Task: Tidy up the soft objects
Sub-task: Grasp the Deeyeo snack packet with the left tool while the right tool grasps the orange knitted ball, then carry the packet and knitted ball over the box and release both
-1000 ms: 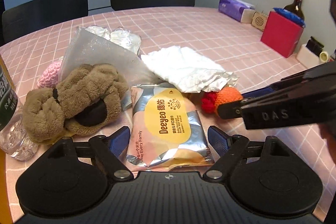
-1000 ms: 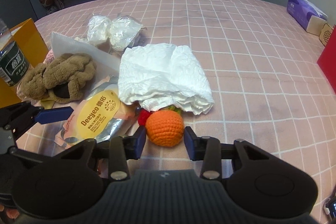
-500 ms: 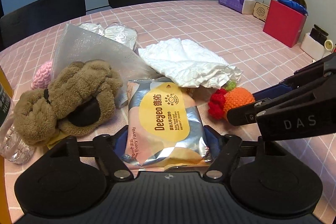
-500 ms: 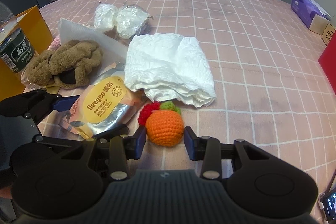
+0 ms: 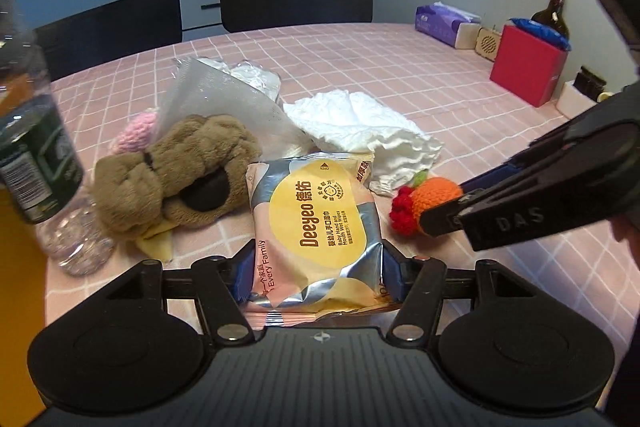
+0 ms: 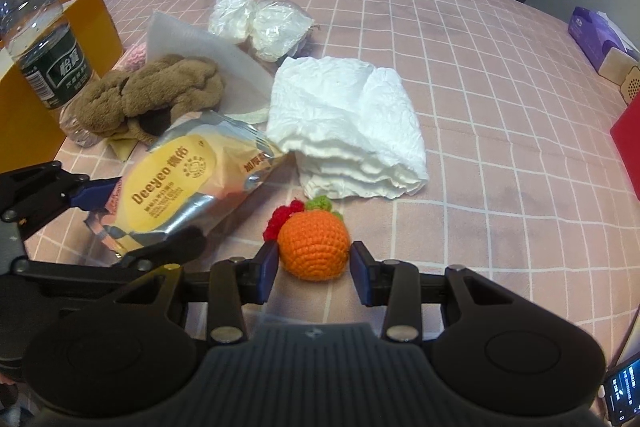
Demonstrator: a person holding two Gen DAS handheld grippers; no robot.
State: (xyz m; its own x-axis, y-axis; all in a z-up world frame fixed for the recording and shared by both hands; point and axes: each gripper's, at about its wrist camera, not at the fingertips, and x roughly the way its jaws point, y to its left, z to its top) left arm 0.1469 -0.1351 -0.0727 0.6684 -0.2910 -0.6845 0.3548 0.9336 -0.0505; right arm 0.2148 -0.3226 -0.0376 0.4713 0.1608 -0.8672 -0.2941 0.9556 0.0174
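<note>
Left wrist view: a glossy, crinkled foil wipes pack (image 5: 316, 227), printed yellow and pink, is pinched at its near end by the left claw (image 5: 316, 277) and looks raised at that end off the pink checked surface (image 5: 400, 75). Ahead and to the left of that claw lies a fuzzy brown plush toy (image 5: 172, 175), with a clear ribbed water bottle (image 5: 36, 147) further left. Ahead and to the right, a folded, dimpled white paper towel (image 5: 360, 131) is seen. In the right wrist view, a round crocheted orange ball (image 6: 313, 245) with a red knitted tuft sits on the surface between the spread fingers of the right claw (image 6: 314, 265), seemingly untouched by the pads.
</note>
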